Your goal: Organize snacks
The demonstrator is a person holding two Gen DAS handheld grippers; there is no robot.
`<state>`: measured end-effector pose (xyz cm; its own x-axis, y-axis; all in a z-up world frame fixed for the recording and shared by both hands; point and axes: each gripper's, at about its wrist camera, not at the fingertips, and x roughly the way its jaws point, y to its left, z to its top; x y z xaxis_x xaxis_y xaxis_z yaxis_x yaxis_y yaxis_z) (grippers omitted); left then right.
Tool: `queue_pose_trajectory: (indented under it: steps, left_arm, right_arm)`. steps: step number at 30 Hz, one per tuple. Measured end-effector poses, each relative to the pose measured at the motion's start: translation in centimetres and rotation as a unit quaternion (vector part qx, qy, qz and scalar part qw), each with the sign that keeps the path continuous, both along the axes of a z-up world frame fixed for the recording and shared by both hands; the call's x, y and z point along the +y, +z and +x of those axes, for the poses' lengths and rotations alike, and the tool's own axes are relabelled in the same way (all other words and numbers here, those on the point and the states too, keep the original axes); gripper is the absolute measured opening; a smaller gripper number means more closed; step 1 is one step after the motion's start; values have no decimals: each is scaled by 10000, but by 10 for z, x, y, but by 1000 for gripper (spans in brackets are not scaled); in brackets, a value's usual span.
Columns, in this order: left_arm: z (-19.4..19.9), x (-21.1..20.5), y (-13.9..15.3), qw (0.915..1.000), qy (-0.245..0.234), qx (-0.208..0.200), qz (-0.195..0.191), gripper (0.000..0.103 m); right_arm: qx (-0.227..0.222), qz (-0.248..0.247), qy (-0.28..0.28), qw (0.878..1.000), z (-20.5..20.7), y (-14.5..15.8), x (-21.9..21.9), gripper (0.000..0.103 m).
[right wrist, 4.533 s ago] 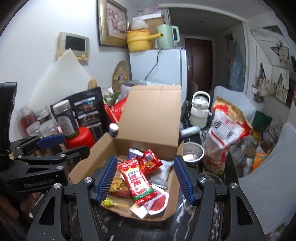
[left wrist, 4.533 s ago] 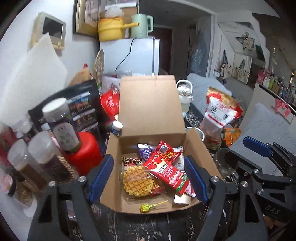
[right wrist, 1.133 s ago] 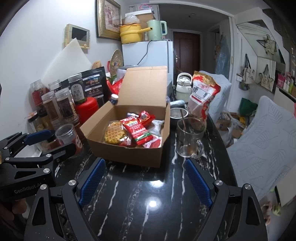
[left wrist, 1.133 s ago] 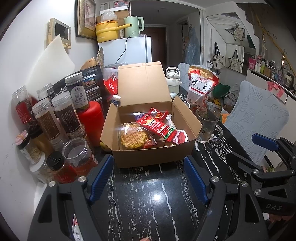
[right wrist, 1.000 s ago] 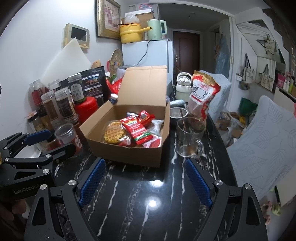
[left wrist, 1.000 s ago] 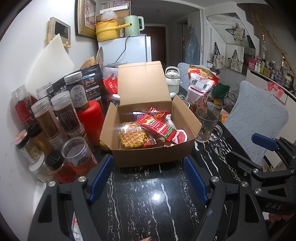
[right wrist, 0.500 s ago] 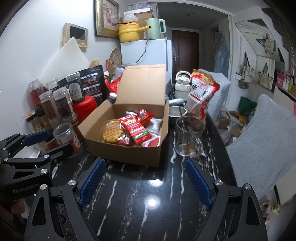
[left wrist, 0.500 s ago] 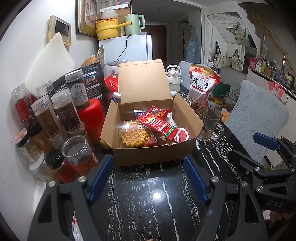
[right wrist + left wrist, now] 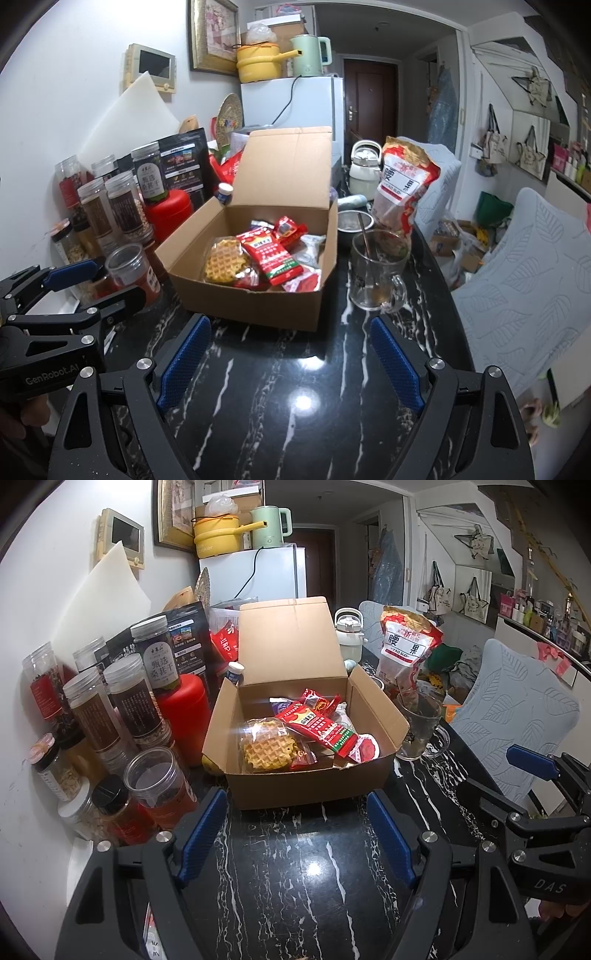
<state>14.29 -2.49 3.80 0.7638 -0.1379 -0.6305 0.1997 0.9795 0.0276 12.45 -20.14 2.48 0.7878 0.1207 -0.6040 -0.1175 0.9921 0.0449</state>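
Note:
An open cardboard box point(image 9: 306, 786) stands on the black marble table, also in the right wrist view point(image 9: 258, 306). Inside lie a wrapped waffle point(image 9: 267, 751), a long red snack packet point(image 9: 317, 727), smaller red packets point(image 9: 317, 700) and a white wrapper. The waffle point(image 9: 223, 264) and red packet point(image 9: 271, 254) show in the right wrist view too. My left gripper point(image 9: 295, 834) is open and empty, in front of the box. My right gripper point(image 9: 291, 354) is open and empty, in front of the box, to the right of the left one.
Several lidded jars point(image 9: 122, 701) and a red canister point(image 9: 183, 709) crowd the left of the box. A glass mug point(image 9: 375, 271) with a spoon stands right of it. A large red snack bag point(image 9: 404, 184), a steel bowl point(image 9: 351, 221) and a kettle point(image 9: 364, 166) stand behind. Table edge is right.
Over 4.5 seconds both grippers drew back from above the box to the table in front of it. In the last second they hardly moved.

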Motion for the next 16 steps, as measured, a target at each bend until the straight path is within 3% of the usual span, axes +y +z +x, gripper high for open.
queue_pose_trajectory:
  steps: [16]
  left_arm:
    - [3,2,-4,10000,68,48,-12,78]
  right_arm:
    - [55,12,8,10000,2,-7,1,89]
